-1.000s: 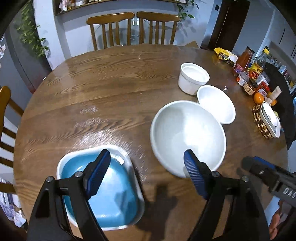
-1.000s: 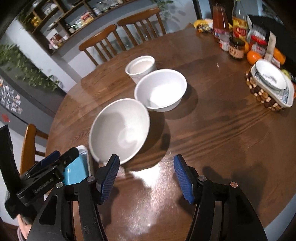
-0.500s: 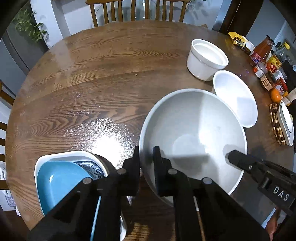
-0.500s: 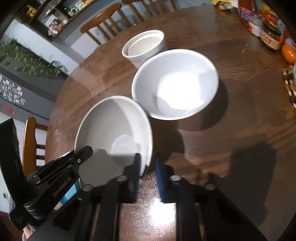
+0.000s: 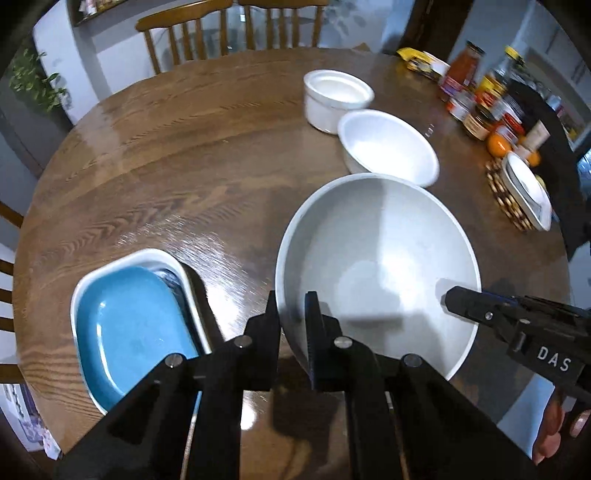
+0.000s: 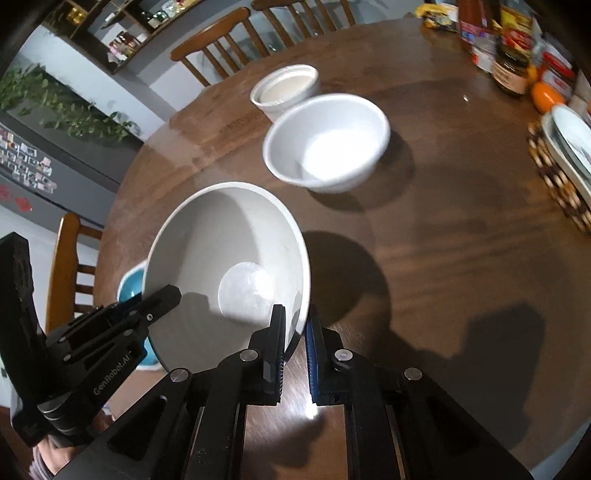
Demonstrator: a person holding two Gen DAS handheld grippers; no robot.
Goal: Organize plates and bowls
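Note:
A large white bowl (image 5: pixel 376 266) (image 6: pixel 229 266) is held by its rim from two sides. My left gripper (image 5: pixel 291 306) is shut on the bowl's left rim, one finger inside and one outside. My right gripper (image 6: pixel 296 321) is shut on the opposite rim; it also shows at the right of the left wrist view (image 5: pixel 456 295). A dark shadow lies on the table beside the bowl. A medium white bowl (image 5: pixel 388 147) (image 6: pixel 328 144) and a white ramekin (image 5: pixel 336 98) (image 6: pixel 286 86) stand behind it. A blue dish (image 5: pixel 133 332) sits nested in a white square dish (image 5: pixel 79 291) at the left.
The round wooden table (image 5: pixel 177 155) carries jars, bottles and oranges (image 5: pixel 480 107) at the far right, plus a patterned dish on a beaded trivet (image 5: pixel 524 188). Wooden chairs (image 5: pixel 207 29) stand behind the table and at its left edge.
Both grippers stood open over the table a second ago. They then shut on opposite rims of the large bowl and still grip it; both views have since drawn back from the table.

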